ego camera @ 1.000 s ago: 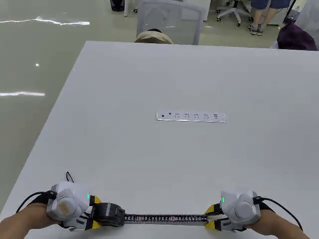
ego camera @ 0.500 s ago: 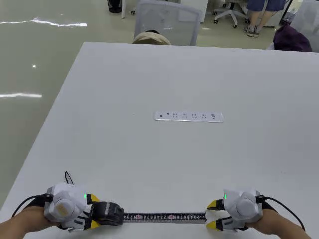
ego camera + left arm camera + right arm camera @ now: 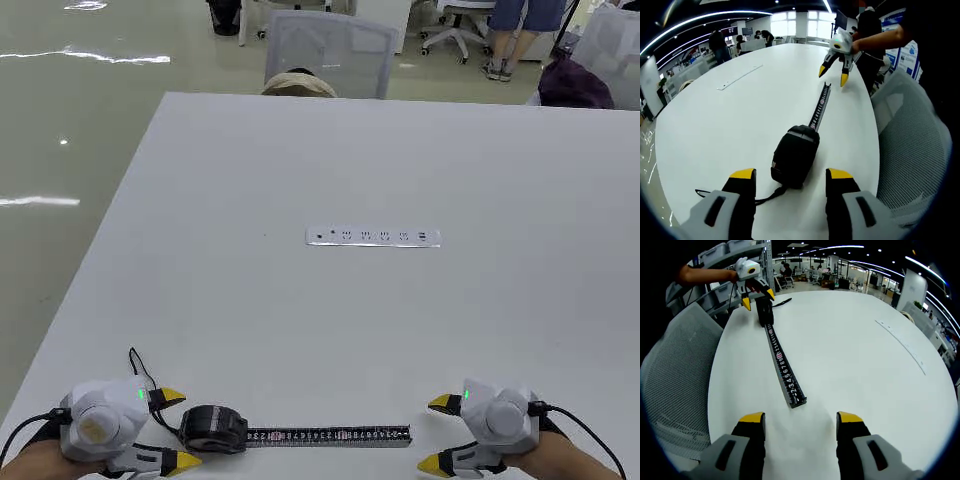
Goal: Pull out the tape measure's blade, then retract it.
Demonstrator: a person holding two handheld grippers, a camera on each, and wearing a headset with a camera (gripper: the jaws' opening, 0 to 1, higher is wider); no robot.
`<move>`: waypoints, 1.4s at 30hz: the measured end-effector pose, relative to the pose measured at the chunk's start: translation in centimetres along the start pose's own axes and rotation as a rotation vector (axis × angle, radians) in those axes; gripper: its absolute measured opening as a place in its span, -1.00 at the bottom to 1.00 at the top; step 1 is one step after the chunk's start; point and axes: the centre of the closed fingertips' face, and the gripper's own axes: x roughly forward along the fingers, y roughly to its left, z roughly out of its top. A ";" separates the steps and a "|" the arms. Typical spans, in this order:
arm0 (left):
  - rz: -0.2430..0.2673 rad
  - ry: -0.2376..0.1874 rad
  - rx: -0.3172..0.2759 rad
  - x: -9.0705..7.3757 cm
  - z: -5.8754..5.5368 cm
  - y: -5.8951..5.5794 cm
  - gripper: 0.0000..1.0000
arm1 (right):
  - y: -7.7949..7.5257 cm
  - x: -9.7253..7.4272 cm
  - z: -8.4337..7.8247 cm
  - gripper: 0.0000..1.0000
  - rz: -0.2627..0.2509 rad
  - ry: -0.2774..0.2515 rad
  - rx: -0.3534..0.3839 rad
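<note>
A black tape measure case lies on the white table near its front edge. Its dark numbered blade runs flat to the right. My left gripper stands open just left of the case, off it; in the left gripper view the case sits a little ahead of the yellow-tipped jaws of the left gripper. My right gripper is open, a short way right of the blade's end; the blade tip lies ahead of the right gripper.
A white power strip lies at the table's middle. A thin black cord curls by the left gripper. A grey mesh chair stands at the far edge. A person's legs and office chairs show at the back right.
Both grippers have let go: the left opened and drew back left off the case, the right opened and backed away from the blade's end. The tape measure lies free, blade out.
</note>
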 end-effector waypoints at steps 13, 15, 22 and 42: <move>0.082 -0.007 -0.066 -0.7 -0.7 -1.4 0.40 | 1.6 -1.3 0.3 0.42 -0.069 -0.067 0.116; 0.097 -0.021 -0.083 -1.0 -0.4 -1.6 0.55 | 2.0 -1.5 0.4 0.46 -0.084 -0.076 0.131; 0.120 -0.061 -0.107 -1.6 0.4 -2.3 0.77 | 3.3 -2.1 1.0 0.60 -0.102 -0.111 0.154; 0.183 -0.095 -0.211 -2.8 1.4 -4.9 0.98 | 6.5 -3.7 2.3 0.84 -0.177 -0.172 0.208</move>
